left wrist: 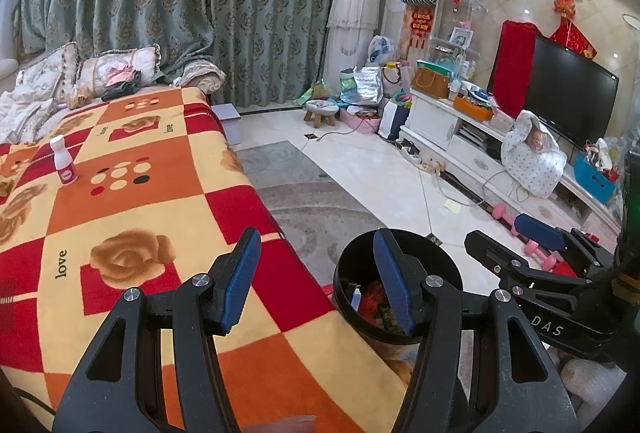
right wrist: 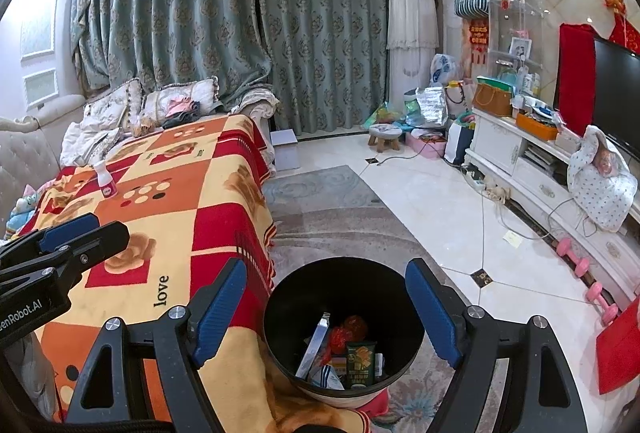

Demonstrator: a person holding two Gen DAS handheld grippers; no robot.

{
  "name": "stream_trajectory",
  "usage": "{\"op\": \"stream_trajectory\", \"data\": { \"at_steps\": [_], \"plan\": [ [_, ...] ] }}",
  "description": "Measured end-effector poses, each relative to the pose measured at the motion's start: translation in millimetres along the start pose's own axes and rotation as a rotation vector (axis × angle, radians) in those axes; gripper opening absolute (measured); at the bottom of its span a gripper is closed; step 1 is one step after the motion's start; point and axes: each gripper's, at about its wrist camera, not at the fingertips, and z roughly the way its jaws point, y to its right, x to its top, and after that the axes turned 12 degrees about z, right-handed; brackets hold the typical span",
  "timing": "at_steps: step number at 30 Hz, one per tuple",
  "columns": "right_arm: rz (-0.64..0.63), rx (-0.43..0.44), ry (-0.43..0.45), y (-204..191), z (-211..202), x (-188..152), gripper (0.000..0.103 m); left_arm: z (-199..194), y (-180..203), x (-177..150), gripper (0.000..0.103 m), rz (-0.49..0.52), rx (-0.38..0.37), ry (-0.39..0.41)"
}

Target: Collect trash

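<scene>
A black round trash bin (right wrist: pixel 340 287) stands on the rug beside the sofa. It holds a green packet (right wrist: pixel 361 363), red wrappers (right wrist: pixel 348 331) and a pale flat strip (right wrist: pixel 316 347). My right gripper (right wrist: pixel 326 309) hangs above the bin, open, with nothing between its fingers. Over the sofa's edge my left gripper (left wrist: pixel 316 273) is open and empty, with the bin (left wrist: pixel 356 265) just to its right. A small white bottle (left wrist: pixel 63 163) with a pink label stands upright on the checked blanket (left wrist: pixel 132 217), far from both grippers. The left wrist view shows my right gripper (left wrist: pixel 492 231) at the right.
Pillows (left wrist: pixel 120 67) and clothes lie at the sofa's far end. A white TV cabinet (right wrist: pixel 532 169) with a television runs along the right wall, pink dumbbells (right wrist: pixel 592 289) on the floor before it. A small stool (right wrist: pixel 384 137) and bags crowd the far corner. A red mat (right wrist: pixel 618 349) lies at right.
</scene>
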Motion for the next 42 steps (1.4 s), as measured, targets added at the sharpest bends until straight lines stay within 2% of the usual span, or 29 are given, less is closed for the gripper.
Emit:
{"op": "stream_trajectory", "data": {
  "at_steps": [42],
  "plan": [
    [-0.011, 0.001, -0.036, -2.7, 8.1, -4.0, 0.081, 2.6, 0.0, -4.5, 0.057, -0.010, -0.009, -0.010]
  ]
}}
